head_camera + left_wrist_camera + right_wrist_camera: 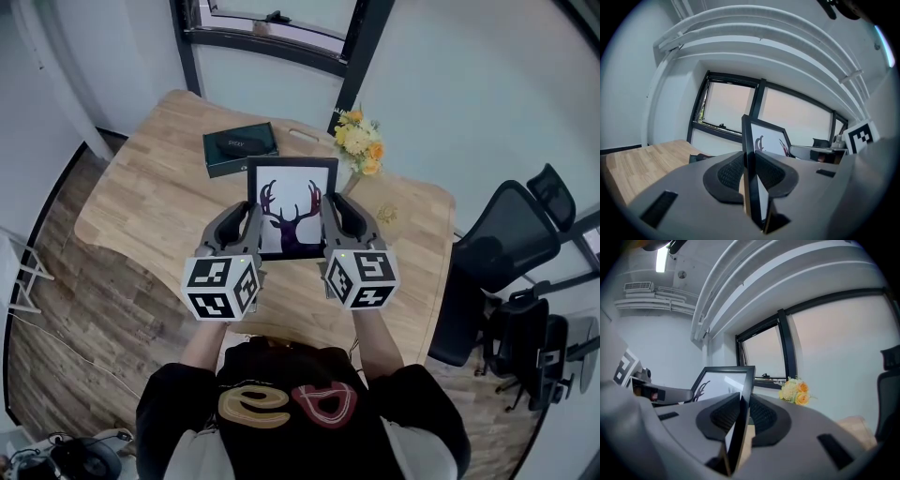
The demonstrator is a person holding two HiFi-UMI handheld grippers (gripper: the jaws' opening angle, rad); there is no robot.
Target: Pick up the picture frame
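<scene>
picture frame [292, 192] | left hand-held gripper [246, 221], right hand-held gripper [335, 217] clamped (seemingly airborne)

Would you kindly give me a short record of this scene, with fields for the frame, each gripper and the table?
frame: black picture frame, deer-antler print, face toward the person
left gripper: shut on the frame's left edge
right gripper: shut on the frame's right edge
table: wooden; bears a dark box and yellow flowers behind the frame

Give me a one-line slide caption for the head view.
Left gripper and right gripper hold the deer picture frame by its sides over the wooden table.
</scene>
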